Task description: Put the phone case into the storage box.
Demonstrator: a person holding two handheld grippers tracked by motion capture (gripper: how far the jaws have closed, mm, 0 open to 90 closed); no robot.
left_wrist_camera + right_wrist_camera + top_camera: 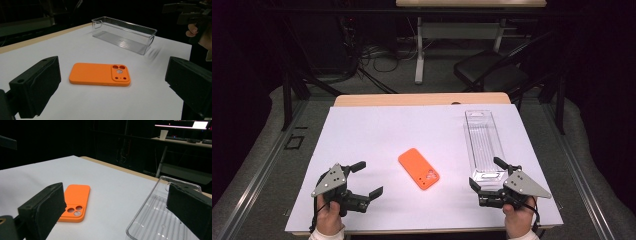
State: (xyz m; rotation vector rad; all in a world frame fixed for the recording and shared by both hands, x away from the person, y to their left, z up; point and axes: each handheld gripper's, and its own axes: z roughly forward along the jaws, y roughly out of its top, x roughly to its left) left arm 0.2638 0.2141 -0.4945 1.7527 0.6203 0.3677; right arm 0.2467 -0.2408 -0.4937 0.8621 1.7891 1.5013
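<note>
Both grippers, left (365, 179) and right (484, 174), are held wide open and empty, flanking the orange phone case (419, 168). It is judged light, flexible and slightly slippery, best pinched across its long edges.

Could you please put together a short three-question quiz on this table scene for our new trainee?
1. True or false: the orange phone case lies inside the clear plastic bin.
2. Which tool is nearer the bin: A) left tool, B) right tool?
3. Fill in: the jaws of both tools stand ____, with nothing between them.

Key:
1. False; the case lies flat on the white table cover, camera holes up, apart from the bin.
2. B; the right tool hovers at the bin's near end.
3. Open.
</note>
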